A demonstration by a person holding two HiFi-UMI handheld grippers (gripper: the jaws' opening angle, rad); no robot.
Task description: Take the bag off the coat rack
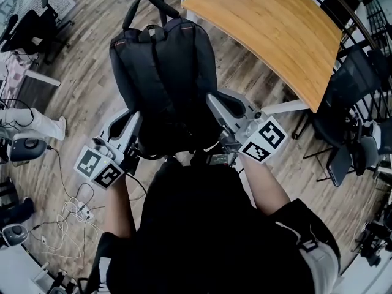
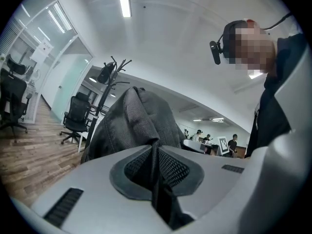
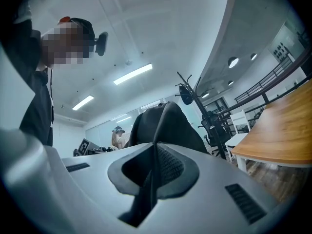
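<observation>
While aloft, bag (image 1: 162, 72) above wood-plank office floor (image 1: 86, 97)

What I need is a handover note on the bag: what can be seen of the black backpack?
The backpack is black woven fabric, with a looped top handle, two shoulder straps facing the head view and small orange marks at its shoulders. It is held roughly upright above the wooden floor, near the wooden table. The left gripper and right gripper are each shut on a fold of fabric at its lower sides.
</observation>
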